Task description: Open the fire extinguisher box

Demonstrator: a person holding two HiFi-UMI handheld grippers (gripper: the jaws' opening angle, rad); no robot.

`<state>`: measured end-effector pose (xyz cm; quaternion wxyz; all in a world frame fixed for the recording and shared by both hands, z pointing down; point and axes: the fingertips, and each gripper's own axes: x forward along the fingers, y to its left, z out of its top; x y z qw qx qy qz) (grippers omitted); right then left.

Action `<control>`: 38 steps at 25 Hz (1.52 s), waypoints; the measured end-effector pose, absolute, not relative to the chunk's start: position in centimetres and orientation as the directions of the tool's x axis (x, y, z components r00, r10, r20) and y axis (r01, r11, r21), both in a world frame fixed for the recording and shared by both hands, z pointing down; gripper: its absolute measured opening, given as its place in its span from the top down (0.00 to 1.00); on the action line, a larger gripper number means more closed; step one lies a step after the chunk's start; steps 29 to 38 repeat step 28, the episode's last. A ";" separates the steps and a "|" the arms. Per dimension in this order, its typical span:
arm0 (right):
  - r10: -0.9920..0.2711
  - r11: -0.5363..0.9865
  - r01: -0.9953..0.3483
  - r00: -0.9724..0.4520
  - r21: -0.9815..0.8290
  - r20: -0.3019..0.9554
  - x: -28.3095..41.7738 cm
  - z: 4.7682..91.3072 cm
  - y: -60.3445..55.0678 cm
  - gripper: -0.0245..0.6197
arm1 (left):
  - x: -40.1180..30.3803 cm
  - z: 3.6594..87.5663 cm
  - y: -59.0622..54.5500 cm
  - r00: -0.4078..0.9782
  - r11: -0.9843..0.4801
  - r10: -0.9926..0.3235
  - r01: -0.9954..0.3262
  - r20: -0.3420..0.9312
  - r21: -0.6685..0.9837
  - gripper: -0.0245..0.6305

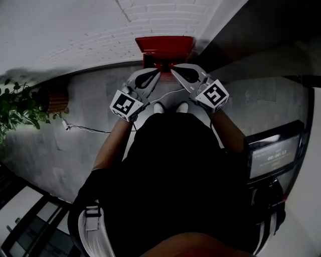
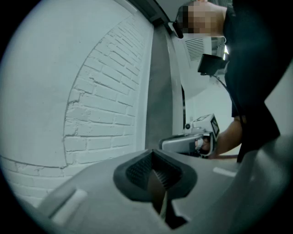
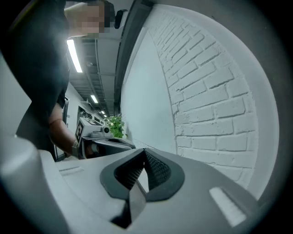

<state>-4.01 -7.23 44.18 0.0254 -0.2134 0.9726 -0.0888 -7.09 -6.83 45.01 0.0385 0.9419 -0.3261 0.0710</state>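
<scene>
I hold both arms out in front of me, elbows bent, hands side by side. My left gripper (image 1: pixel 155 74) and my right gripper (image 1: pixel 175 71) point ahead and lean a bit toward each other, tips near but apart. Both have their jaws pressed together with nothing in them. The red fire extinguisher box (image 1: pixel 164 46) sits at the far edge of the floor (image 1: pixel 85 100), right against the white brick wall (image 1: pixel 165 10), close by my gripper tips. It is dim there, so I cannot tell if its lid is up. A green plant (image 1: pixel 20 108) stands by the floor's left edge.
</scene>
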 end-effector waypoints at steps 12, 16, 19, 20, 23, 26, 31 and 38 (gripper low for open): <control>-0.419 0.897 -0.412 -0.908 -0.163 -0.014 -4.2 44.4 -6.9 0.95 | -6.8 45.6 -7.3 0.783 -0.787 -0.605 -0.616 0.144 0.037 0.96; -0.423 0.894 -0.416 -0.906 -0.163 -0.009 -4.2 44.4 -7.0 0.95 | -6.8 45.9 -7.4 0.785 -0.790 -0.601 -0.612 0.151 0.035 0.96; -0.430 0.892 -0.423 -0.903 -0.160 -0.011 -4.2 44.5 -7.1 0.95 | -6.9 46.0 -7.5 0.781 -0.787 -0.605 -0.616 0.153 0.033 0.96; -0.432 0.891 -0.424 -0.902 -0.161 -0.013 -4.2 44.5 -7.1 0.95 | -7.0 46.0 -7.6 0.780 -0.785 -0.607 -0.618 0.152 0.036 0.96; -0.433 0.889 -0.426 -0.901 -0.167 -0.006 -4.2 44.6 -7.1 0.95 | -6.9 46.1 -7.5 0.782 -0.787 -0.605 -0.616 0.152 0.038 0.96; -0.437 0.886 -0.430 -0.900 -0.171 -0.001 -4.1 44.6 -7.2 0.95 | -6.7 46.1 -7.6 0.786 -0.792 -0.599 -0.610 0.153 0.033 0.96; -0.441 0.884 -0.434 -0.898 -0.171 0.000 -4.0 44.6 -7.4 0.95 | -6.7 46.0 -7.7 0.788 -0.794 -0.597 -0.607 0.151 0.032 0.96; -0.441 0.884 -0.434 -0.898 -0.171 0.000 -4.0 44.6 -7.4 0.95 | -6.7 46.0 -7.7 0.788 -0.794 -0.597 -0.607 0.151 0.032 0.96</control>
